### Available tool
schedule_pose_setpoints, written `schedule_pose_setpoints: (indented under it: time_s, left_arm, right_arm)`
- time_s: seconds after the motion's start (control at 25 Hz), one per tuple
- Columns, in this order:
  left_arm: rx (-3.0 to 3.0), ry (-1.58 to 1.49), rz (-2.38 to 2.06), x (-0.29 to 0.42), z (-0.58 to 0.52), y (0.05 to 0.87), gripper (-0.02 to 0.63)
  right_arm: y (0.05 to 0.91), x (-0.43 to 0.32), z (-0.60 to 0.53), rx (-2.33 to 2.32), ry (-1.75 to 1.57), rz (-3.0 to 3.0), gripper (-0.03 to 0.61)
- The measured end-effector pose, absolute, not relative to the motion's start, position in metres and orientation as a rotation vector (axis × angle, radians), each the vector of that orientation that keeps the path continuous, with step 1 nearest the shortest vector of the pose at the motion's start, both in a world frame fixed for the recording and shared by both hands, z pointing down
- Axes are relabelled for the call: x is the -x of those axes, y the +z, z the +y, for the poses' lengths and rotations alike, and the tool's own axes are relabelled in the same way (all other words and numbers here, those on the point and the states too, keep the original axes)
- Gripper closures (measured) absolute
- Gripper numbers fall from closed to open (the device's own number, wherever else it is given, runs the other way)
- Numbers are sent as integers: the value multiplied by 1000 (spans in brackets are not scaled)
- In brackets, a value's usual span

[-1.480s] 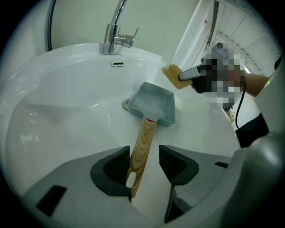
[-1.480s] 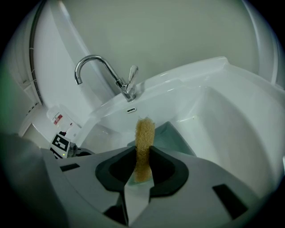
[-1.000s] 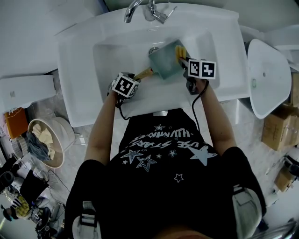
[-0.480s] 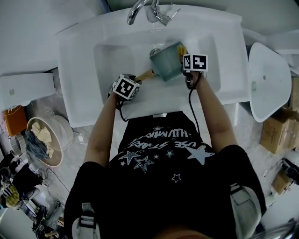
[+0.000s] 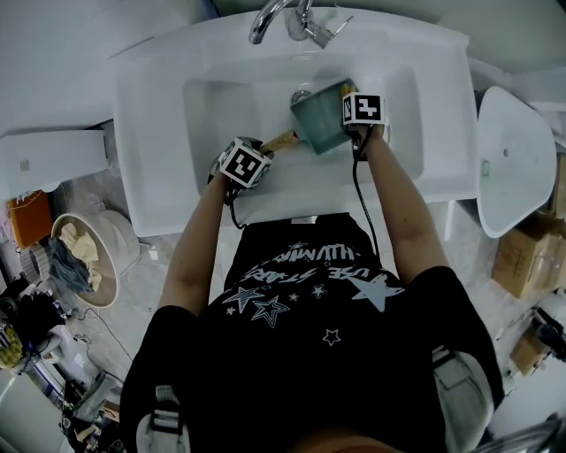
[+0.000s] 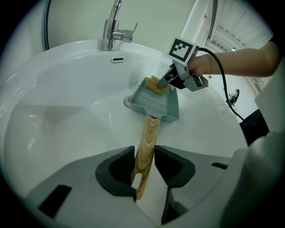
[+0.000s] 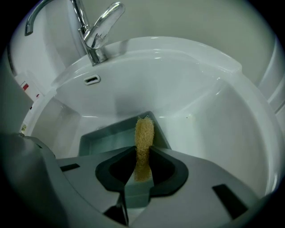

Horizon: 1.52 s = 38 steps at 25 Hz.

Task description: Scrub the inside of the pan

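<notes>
- Upper middle of the head view, inside a glossy white moulded sink [image 5: 221, 106]: a grey-blue rectangular pan [image 5: 318, 124], shallow, straight-walled, matte.
- From one short wall of the pan, a flat pale wooden handle [image 6: 147, 142], grain plainly visible, a hanging slot cut near its free end.
- Left tongs [image 6: 144, 171] clamped on that handle at the slotted end, smooth dark grey jaws pressing it from both sides.
- Long axis of pan and handle in the head view: from lower left up toward the right. In the left gripper view: straight away from the tongs, hollow side facing up, pan's left edge just beside the round metal drain [image 6: 128, 101].
- Right tongs [image 7: 142, 167] closed on a coarse, fibrous yellow scrubber [image 7: 144, 133], a thin strip standing upright between the jaws and poking out past them.
- Scrubber down inside the far end of the pan, toward the upper right corner as seen in the left gripper view.
- Curved chrome tap [image 5: 283, 18] at the top edge of the head view, behind the pan.
</notes>
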<state>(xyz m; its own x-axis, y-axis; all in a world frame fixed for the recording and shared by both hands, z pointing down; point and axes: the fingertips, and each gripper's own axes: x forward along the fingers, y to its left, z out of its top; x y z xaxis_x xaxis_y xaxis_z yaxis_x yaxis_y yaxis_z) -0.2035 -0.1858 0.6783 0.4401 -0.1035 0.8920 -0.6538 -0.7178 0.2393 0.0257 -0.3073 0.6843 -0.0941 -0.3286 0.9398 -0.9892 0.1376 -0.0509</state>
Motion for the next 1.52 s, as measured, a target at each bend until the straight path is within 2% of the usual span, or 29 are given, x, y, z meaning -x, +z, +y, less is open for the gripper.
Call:
schedule_pose_setpoints:
  time_s: [0.56, 1.52]
  left_arm:
    - [-2122, 1265, -614, 203, -187, 675, 468]
    - [-2127, 1271, -635, 202, -187, 674, 472]
  right_arm:
    - [700, -5, -307, -1229, 1038, -1579, 491]
    - [707, 97, -254, -742, 1037, -1762, 491]
